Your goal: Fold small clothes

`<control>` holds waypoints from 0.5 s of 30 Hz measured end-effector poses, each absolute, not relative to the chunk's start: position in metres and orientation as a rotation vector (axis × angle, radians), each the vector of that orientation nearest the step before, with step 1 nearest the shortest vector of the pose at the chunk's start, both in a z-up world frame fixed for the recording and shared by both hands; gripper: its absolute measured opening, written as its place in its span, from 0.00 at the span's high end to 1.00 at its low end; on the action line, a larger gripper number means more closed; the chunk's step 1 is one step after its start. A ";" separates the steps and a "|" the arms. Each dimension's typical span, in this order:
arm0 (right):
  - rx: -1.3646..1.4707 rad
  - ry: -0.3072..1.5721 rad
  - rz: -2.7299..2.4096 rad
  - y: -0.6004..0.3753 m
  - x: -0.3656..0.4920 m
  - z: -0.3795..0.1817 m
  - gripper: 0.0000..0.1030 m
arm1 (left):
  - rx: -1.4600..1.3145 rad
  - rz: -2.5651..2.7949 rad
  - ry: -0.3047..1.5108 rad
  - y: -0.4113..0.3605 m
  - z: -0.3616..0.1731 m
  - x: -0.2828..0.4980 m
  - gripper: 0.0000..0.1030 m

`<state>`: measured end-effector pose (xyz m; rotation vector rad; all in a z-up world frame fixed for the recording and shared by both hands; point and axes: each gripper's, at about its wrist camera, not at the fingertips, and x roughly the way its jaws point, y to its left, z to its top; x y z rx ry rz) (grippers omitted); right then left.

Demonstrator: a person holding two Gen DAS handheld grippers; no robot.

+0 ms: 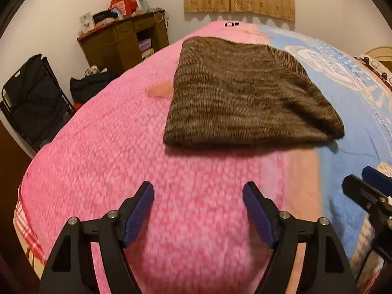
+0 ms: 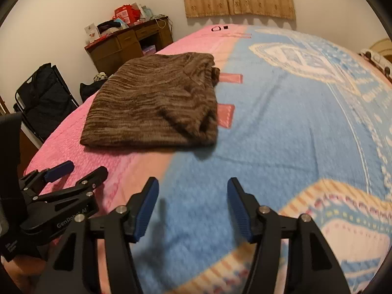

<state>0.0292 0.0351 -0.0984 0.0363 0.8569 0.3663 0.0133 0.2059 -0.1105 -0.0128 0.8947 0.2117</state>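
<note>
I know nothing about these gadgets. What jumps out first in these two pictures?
A folded brown knit garment lies on the bed's blanket, where its pink half meets its blue half. In the foreground, the left gripper and right gripper hover open and empty, short of the garment. A cluttered wooden desk stands against the far wall.

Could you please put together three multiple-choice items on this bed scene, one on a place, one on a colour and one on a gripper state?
1. Where does the brown knit garment lie?
A. on the bed blanket
B. on the wooden desk
C. in a gripper

2. What colour are the gripper pads?
A. red
B. blue
C. white

3. How are the left gripper and right gripper?
A. both shut
B. one shut on cloth
C. both open, holding nothing

Answers: 1 A, it lies folded on the pink part of the blanket; 2 B, the pads are blue on black fingers; 3 C, bare blanket shows between both pairs of fingers.
</note>
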 end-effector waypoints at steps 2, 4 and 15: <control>0.057 0.858 0.350 0.028 0.022 -0.095 0.32 | -0.017 0.205 0.915 0.204 -0.110 0.005 0.24; 0.076 0.859 0.340 0.021 0.016 -0.092 0.29 | -0.018 0.208 0.930 0.204 -0.110 -0.004 0.24; 0.049 0.694 0.273 -0.001 -0.038 -0.047 0.13 | -0.040 0.144 0.846 0.183 -0.065 -0.049 0.24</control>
